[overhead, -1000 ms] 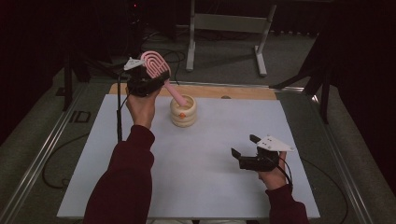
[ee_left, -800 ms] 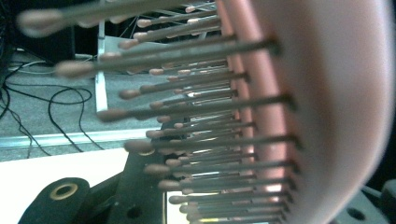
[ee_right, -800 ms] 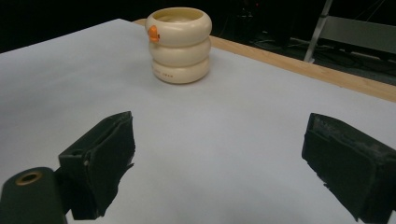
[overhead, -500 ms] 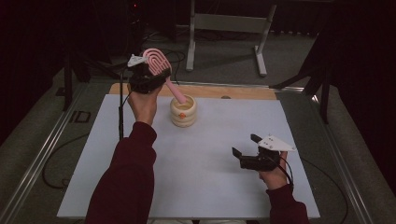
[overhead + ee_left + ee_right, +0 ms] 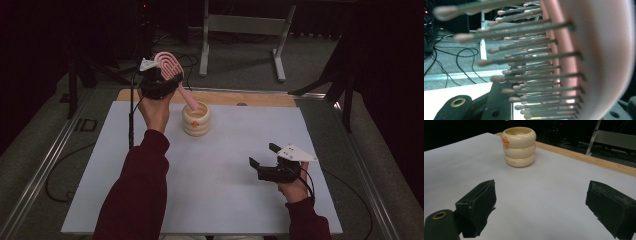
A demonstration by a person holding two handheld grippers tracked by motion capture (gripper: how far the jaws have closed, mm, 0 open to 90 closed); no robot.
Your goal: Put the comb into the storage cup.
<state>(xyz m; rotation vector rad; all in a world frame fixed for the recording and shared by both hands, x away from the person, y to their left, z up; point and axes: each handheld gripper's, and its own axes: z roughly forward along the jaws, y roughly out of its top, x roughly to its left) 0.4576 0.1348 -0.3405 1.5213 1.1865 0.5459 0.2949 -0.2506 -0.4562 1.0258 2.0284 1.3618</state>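
Holding steady upper left, the left gripper (image 5: 161,82) clamps the pink plastic paddle hairbrush (image 5: 169,67), handle in the cream ringed ceramic cup (image 5: 196,119); the right gripper (image 5: 265,161) gapes empty.

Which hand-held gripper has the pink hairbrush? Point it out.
The left hand-held gripper, raised by the cream cup. It is shut on the hairbrush, whose handle tip dips into the cup. The right hand-held gripper stands open over the white table, holding nothing.
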